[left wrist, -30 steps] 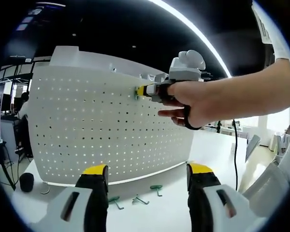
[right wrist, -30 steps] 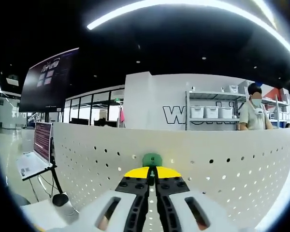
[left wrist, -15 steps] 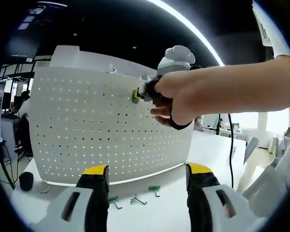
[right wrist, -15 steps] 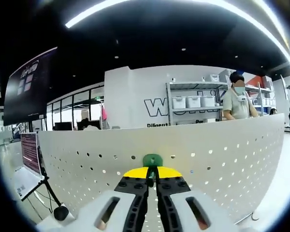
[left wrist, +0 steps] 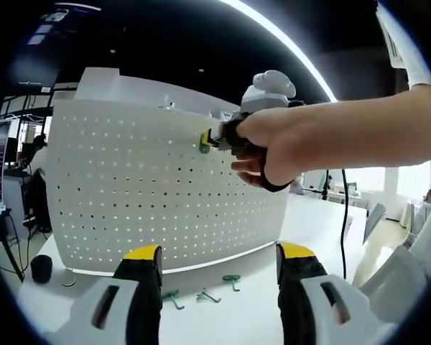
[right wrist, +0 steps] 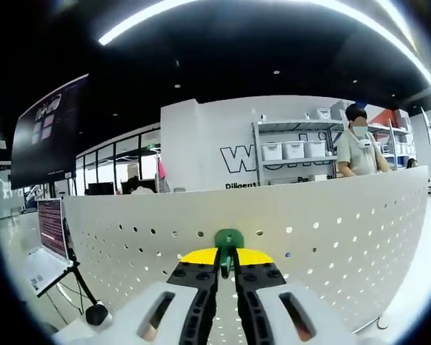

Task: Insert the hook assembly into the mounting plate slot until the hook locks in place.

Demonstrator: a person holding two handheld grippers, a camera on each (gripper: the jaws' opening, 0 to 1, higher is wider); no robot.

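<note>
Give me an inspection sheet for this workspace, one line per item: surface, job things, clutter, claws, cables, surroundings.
Surface: white table, pegboard standing upright on it.
Job's things: white pegboard; green hook pinched in the right claw at the board's top rows; whether it has entered a hole cannot be told.
Clutter: three spare green hooks lying on the table below the board.
Claws: right claw shut on the hook, held by a hand; left claw open, holding nothing, low before the board.
Cables: black cable hanging below the hand.
Surroundings: laptop on a stand, shelving with bins, a person behind the board.
</note>
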